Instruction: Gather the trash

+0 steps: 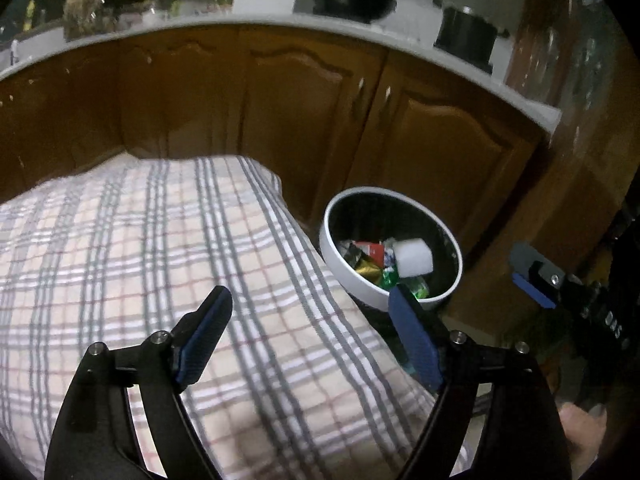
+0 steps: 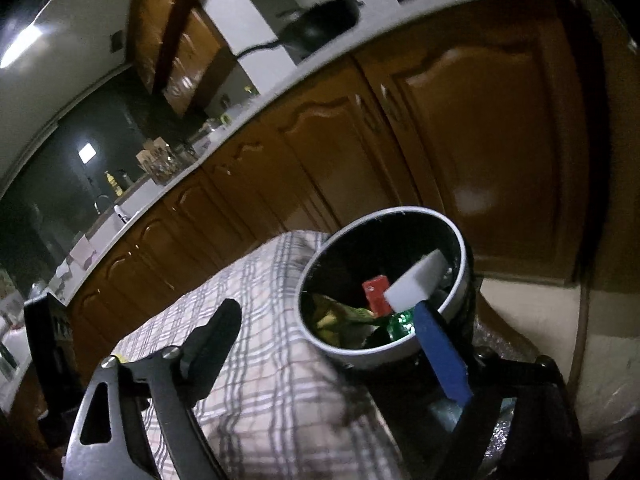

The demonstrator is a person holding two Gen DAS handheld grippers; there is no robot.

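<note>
Left gripper and right gripper both stand with jaws spread wide and empty above the checked tablecloth. The white-rimmed bin sits just beside the table's corner, holding a white foam block and coloured wrappers. Brown wooden cabinets under a pale countertop lie behind.

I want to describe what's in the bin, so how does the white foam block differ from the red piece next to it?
The white foam block is clearly bigger than the red piece. The foam block is plain white and chunky, lying on top of the pile; the red piece is bright red, flatter, and partly tucked behind the block. Both lie inside the round trash bin among shiny wrappers.
</note>
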